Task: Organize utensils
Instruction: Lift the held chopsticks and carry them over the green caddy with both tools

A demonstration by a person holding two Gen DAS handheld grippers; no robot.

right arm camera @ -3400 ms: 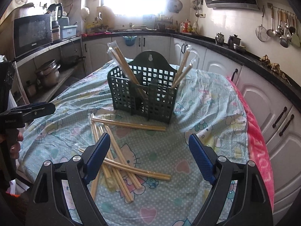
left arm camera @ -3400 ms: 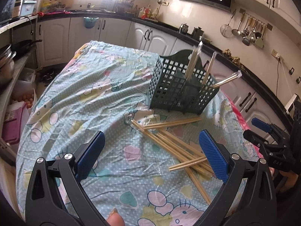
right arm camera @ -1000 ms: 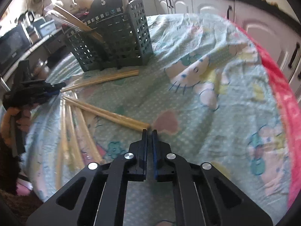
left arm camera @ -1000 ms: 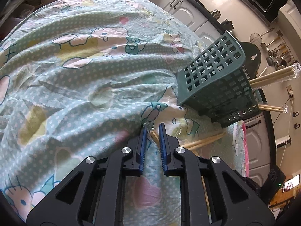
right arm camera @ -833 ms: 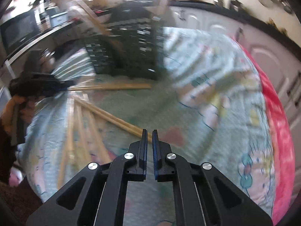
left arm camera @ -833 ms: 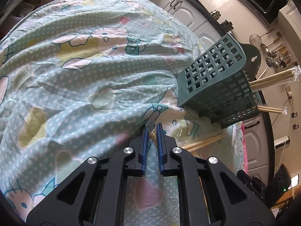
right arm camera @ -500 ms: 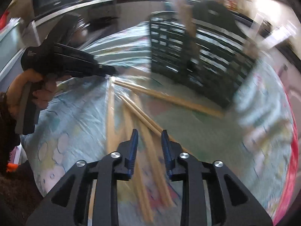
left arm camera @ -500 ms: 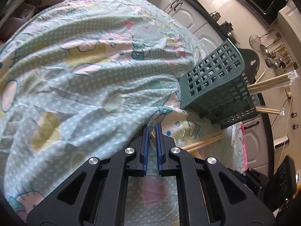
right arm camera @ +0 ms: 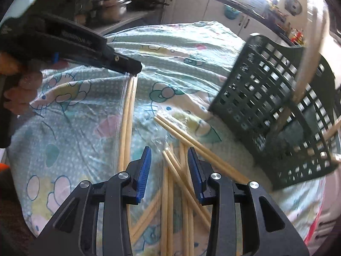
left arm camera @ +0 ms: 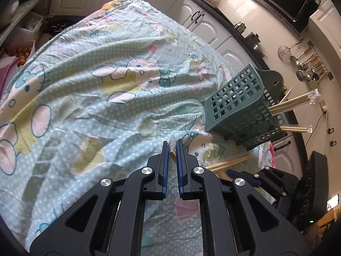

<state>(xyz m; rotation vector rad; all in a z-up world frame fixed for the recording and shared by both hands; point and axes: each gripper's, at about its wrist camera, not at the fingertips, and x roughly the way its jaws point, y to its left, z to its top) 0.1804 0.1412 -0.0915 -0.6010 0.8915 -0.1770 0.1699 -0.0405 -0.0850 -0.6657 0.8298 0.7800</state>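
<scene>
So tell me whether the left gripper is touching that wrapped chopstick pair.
Touching. In the right wrist view the left gripper is shut on the tip of the wrapped chopstick pair, which hangs from it.

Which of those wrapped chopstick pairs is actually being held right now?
The wrapped pair pinched at its tip by the left gripper. The other pairs lie loose on the cloth.

On the tabletop (right arm camera: 191, 42), the utensil basket (right arm camera: 277, 111) sits at two o'clock in the right wrist view. Loose wrapped chopsticks (right arm camera: 183, 170) lie before it at six o'clock; one pair (right arm camera: 127, 117) stretches toward ten o'clock, beside them. More chopsticks (left arm camera: 294, 104) stand in the basket.
</scene>
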